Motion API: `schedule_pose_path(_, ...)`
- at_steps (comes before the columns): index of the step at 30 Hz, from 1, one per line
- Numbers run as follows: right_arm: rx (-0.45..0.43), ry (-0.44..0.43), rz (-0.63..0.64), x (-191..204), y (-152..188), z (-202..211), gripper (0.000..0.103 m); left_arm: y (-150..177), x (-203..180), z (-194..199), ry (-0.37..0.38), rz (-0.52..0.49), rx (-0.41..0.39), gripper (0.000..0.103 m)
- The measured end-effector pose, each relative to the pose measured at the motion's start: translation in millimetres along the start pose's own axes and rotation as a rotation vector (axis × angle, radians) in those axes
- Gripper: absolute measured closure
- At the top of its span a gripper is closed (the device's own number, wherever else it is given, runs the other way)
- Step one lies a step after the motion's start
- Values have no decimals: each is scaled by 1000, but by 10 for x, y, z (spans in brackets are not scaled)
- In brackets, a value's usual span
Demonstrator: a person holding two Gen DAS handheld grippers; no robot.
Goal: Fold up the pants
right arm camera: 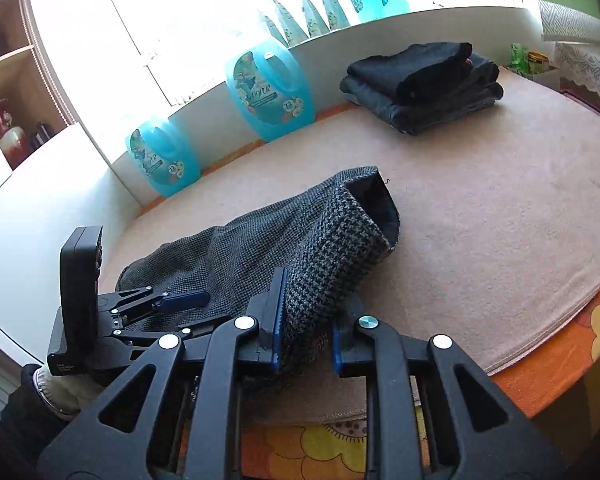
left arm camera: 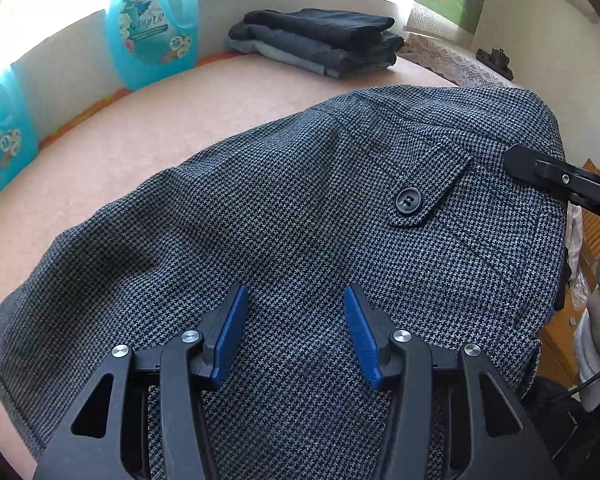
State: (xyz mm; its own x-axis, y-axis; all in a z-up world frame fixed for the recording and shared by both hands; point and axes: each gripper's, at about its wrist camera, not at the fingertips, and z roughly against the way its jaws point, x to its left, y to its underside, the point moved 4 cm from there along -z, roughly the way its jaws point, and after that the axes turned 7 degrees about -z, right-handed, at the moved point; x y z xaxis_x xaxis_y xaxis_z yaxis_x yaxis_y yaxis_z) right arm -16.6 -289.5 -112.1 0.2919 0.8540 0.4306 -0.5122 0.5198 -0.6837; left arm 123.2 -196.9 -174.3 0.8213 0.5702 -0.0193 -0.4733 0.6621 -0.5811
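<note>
Grey houndstooth pants [left arm camera: 300, 220] lie folded on the beige table cover [left arm camera: 148, 128], back pocket flap with a dark button [left arm camera: 408, 201] facing up. My left gripper [left arm camera: 296, 332] is open, its blue pads just above the cloth near the front edge. In the right wrist view the pants [right arm camera: 292, 240] lie bunched with the waist edge raised. My right gripper [right arm camera: 306, 324] has its jaws around that raised edge, with a gap still showing on the right side. The left gripper [right arm camera: 180, 308] shows open at the left.
A stack of folded dark pants [left arm camera: 320, 40] [right arm camera: 424, 84] sits at the far side. Blue detergent bottles [left arm camera: 152, 28] [right arm camera: 272, 92] [right arm camera: 164, 160] stand along the white wall. An orange flowered cloth [right arm camera: 560, 356] covers the table's near edge.
</note>
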Motion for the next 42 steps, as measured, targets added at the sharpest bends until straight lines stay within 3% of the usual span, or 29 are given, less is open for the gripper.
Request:
schedule_pose_path(2,-9,-18,34,109,-73,25,85,3,55,158,5,47,-37,53)
schedule_pose_path(5,-25,-33,112,321,-156,32,85,118,68,444,69,119,-84,53)
schedule_pose_path(8,-33,-73,196,628,-196,45,85,345,84,683,36,144,-112,53)
schedule_pose_path(11,-37,-132,330,1065,-138,97,85,571,330,1041,-15,255,-192,53)
schedule_pose_path(14,-7,-214,487,1530,74,155,85,855,686,1464,-124,382,-285,53)
schedule_pose_path(18,66,-292,698,1941,568,149,85,1269,1079,1883,-244,523,-343,53)
schedule_pose_path(21,136,-322,831,2077,978,25,85,1531,1274,2074,-295,601,-367,53)
schedule_pose_path(24,234,-326,887,2108,1262,-191,86,1687,1330,2134,-324,633,-366,54)
schedule_pose_path(26,249,-321,927,2103,1395,-234,86,1735,1361,2136,-331,640,-361,54)
schedule_pose_path(32,284,-327,1005,2060,1445,-166,83,1709,1322,2046,-296,628,-357,54)
schedule_pose_path(34,300,-376,972,2001,1333,-48,75,1625,1256,2031,-283,604,-357,54)
schedule_pose_path(38,290,-432,848,1736,851,183,68,1428,1133,1997,-264,538,-355,54)
schedule_pose_path(42,238,-385,695,1272,261,304,61,1194,900,1924,-220,451,-343,54)
